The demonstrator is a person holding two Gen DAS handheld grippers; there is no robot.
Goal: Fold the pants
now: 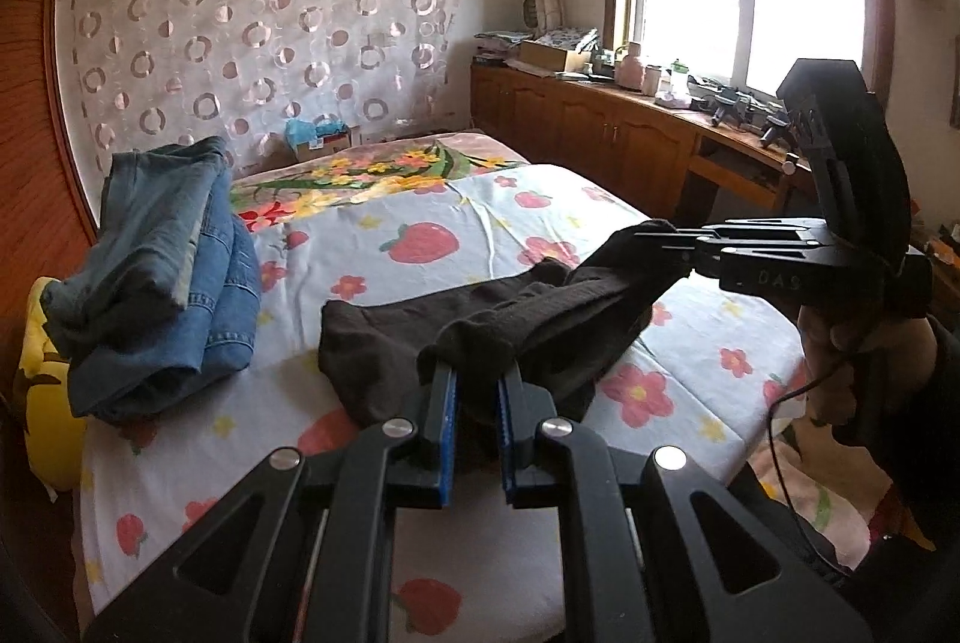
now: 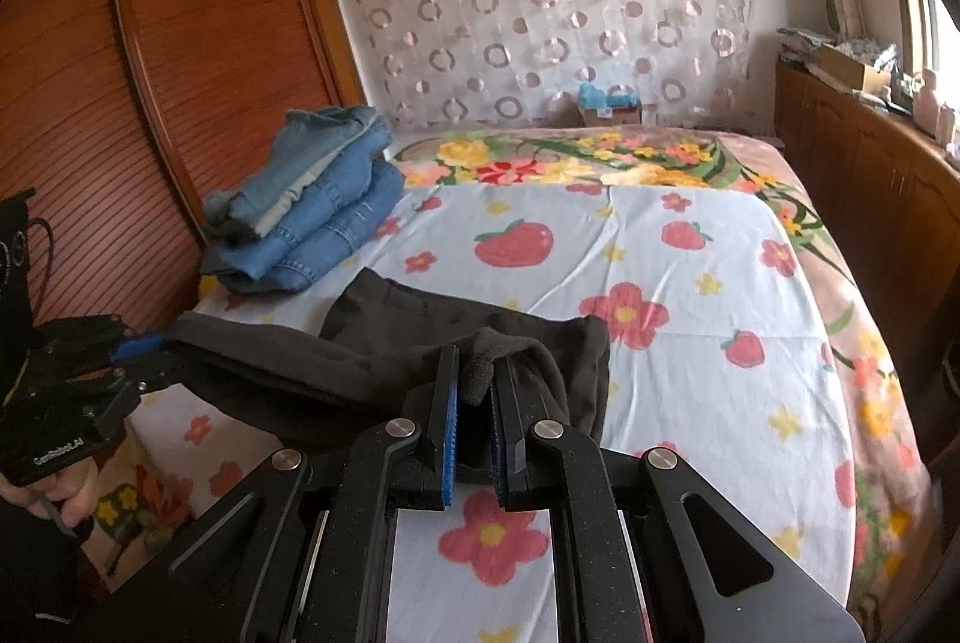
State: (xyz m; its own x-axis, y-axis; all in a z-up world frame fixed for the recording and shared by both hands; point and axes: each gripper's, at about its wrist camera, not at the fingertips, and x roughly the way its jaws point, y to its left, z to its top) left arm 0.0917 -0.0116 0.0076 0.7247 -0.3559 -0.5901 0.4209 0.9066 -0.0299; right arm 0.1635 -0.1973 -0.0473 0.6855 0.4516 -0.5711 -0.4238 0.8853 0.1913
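Dark brown pants (image 1: pixel 480 337) lie partly on the bed, with their near edge lifted. My left gripper (image 1: pixel 478 373) is shut on one bunched corner of the pants. My right gripper (image 2: pixel 475 370) is shut on the other corner. In the left wrist view the right gripper (image 1: pixel 666 238) holds its end of the pants up at the right. In the right wrist view the left gripper (image 2: pixel 144 349) holds its end of the pants (image 2: pixel 420 337) up at the left. The cloth hangs between the two grippers, and its far part rests on the sheet.
A stack of folded blue jeans (image 1: pixel 162 277) sits at the bed's left side, also in the right wrist view (image 2: pixel 306 211). The bed has a strawberry and flower sheet (image 2: pixel 660 295). A wooden wardrobe (image 2: pixel 120 103) stands left, and a wooden cabinet (image 1: pixel 600 127) under the window right.
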